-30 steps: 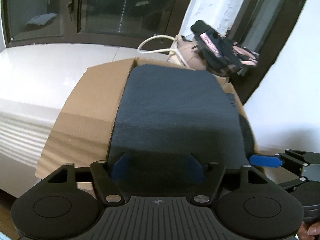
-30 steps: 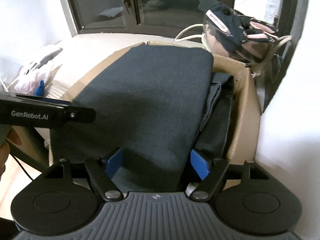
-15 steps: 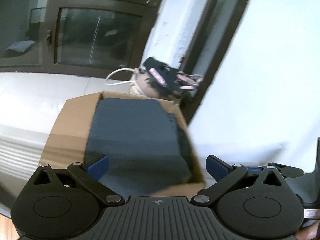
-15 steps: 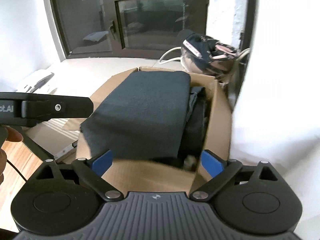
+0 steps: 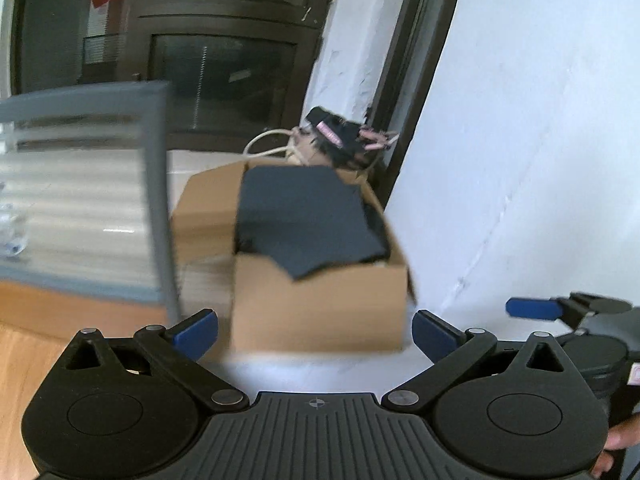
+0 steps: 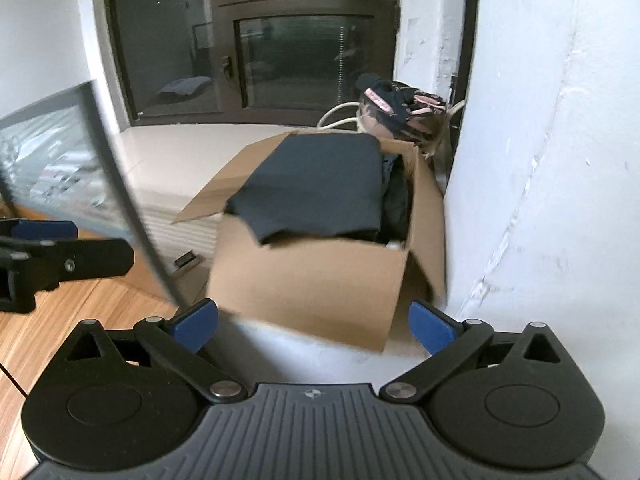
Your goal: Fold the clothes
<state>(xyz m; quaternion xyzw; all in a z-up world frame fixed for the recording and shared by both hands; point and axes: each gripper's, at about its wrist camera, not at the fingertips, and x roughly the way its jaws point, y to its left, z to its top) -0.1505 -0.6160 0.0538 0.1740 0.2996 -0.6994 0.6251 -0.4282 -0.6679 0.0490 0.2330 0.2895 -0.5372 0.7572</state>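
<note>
A folded dark garment (image 5: 308, 220) lies on top of the open cardboard box (image 5: 320, 308), one corner hanging over the front wall. It shows in the right wrist view too (image 6: 320, 188), on the box (image 6: 312, 280), with more dark clothes beside it inside. My left gripper (image 5: 316, 332) is open and empty, well back from the box. My right gripper (image 6: 312, 324) is open and empty, also back from the box. The right gripper's blue fingertip shows at the right edge of the left wrist view (image 5: 532, 308).
The box stands against a white wall (image 6: 552, 160) on the right. A bag with dark and pink items (image 6: 400, 112) sits behind it by the dark window. A grey-edged table (image 5: 156, 200) is at the left. Wood floor (image 6: 60, 320) lies below.
Both grippers have let go of the folded garment, opened wide and pulled back from the box. The garment stays on top of the box.
</note>
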